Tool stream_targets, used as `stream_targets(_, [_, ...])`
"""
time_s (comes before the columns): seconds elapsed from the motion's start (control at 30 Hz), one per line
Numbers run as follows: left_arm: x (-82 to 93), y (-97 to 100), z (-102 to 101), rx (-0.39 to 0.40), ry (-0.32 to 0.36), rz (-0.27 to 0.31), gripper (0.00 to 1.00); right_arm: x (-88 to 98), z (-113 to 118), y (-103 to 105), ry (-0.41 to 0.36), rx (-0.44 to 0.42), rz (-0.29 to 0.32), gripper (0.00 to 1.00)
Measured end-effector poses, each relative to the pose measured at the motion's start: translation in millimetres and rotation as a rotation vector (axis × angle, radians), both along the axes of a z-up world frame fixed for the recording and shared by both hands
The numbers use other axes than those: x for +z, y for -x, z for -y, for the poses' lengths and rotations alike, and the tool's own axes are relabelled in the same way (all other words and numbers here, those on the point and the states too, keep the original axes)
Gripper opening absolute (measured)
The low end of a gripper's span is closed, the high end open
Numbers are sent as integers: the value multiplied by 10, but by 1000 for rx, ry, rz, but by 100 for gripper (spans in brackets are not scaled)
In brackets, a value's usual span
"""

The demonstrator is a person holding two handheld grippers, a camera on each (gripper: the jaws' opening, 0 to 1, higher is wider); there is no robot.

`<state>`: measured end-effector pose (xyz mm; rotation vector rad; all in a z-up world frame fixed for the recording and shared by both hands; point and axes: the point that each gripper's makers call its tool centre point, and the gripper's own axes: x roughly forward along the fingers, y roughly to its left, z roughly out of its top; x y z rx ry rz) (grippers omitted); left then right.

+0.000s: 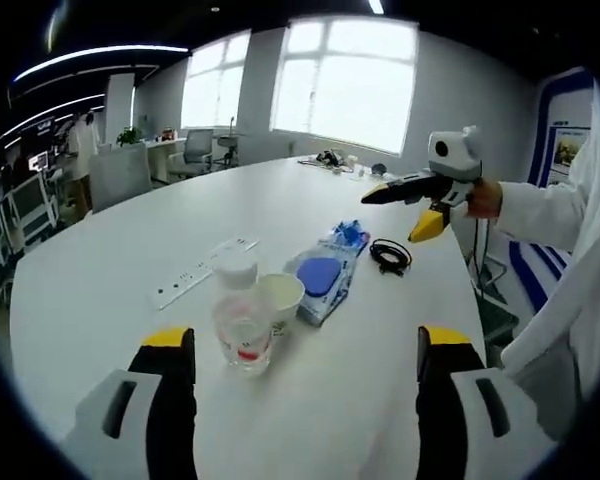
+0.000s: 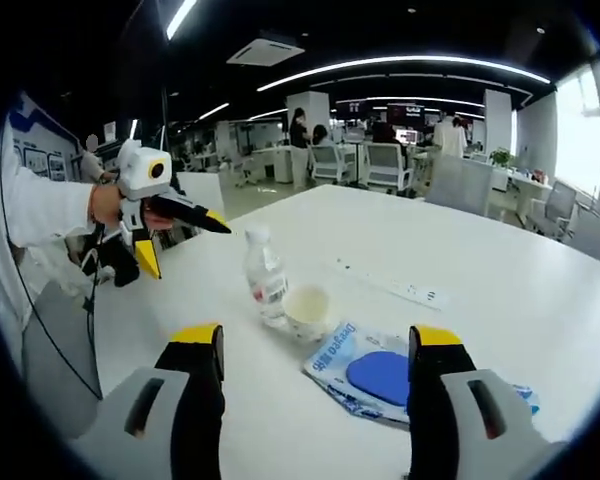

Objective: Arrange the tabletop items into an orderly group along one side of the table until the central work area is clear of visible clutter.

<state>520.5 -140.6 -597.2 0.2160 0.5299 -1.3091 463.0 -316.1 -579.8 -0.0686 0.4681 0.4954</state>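
A clear plastic bottle [image 1: 243,328] with a red label stands on the white table [image 1: 110,270]. A paper cup [image 1: 281,294] stands right beside it. Touching the cup lies a blue packet [image 1: 326,276], and past it a coiled black cable [image 1: 390,255]. My left gripper [image 1: 305,345] is open, low over the table just short of the bottle. My right gripper [image 1: 398,213] hovers open above the cable, held by a hand in a white sleeve. In the right gripper view, my right gripper [image 2: 315,340] frames the cup [image 2: 307,305], the bottle [image 2: 265,272] and the packet [image 2: 375,375]. Across from it, my left gripper [image 2: 187,247] is open.
A white power strip [image 1: 204,269] lies flat left of the bottle, and appears again as the power strip [image 2: 390,287] beyond the cup. Small items [image 1: 335,160] sit at the table's far end. Office chairs [image 1: 115,175] and desks stand around the table.
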Motion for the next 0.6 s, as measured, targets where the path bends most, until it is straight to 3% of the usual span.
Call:
stream_targets(0.33, [248,326,-28,21,16,22,95,90,315,452,9,-40,3,76])
stream_targets(0.6, [333,569,-26,33,9,39,95,175,555,820,-1,-76,13,79])
